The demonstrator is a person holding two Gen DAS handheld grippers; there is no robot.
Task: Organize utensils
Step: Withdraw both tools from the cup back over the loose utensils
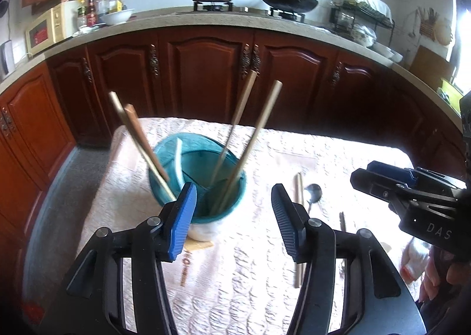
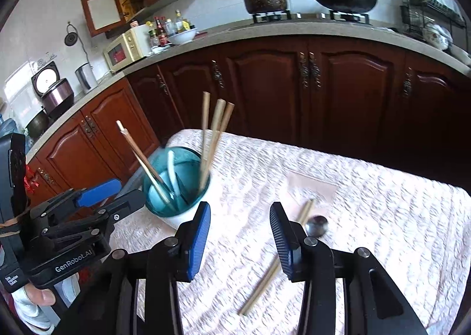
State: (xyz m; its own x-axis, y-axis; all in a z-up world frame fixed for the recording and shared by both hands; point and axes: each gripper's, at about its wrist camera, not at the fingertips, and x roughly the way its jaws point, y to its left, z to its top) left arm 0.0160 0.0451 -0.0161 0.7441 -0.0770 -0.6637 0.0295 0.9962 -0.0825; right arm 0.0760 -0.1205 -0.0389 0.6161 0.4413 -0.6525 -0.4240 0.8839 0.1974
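Note:
A teal utensil holder (image 1: 206, 176) with a white base stands on the table and holds several wooden chopsticks (image 1: 259, 135) and a white spoon (image 1: 178, 158). My left gripper (image 1: 234, 205) is open and empty, its left finger just in front of the holder. The holder also shows in the right wrist view (image 2: 176, 188). My right gripper (image 2: 240, 223) is open and empty above the cloth. A loose pair of chopsticks (image 2: 265, 276) and a metal spoon (image 2: 316, 224) lie on the cloth beside its right finger; they also show in the left wrist view (image 1: 298, 193), (image 1: 313, 192).
The table wears a pale quilted cloth (image 2: 382, 217). Dark wooden cabinets (image 1: 206, 70) and a counter with stove, pot and wok stand behind. The other gripper shows at each view's edge (image 1: 412, 202), (image 2: 73, 217).

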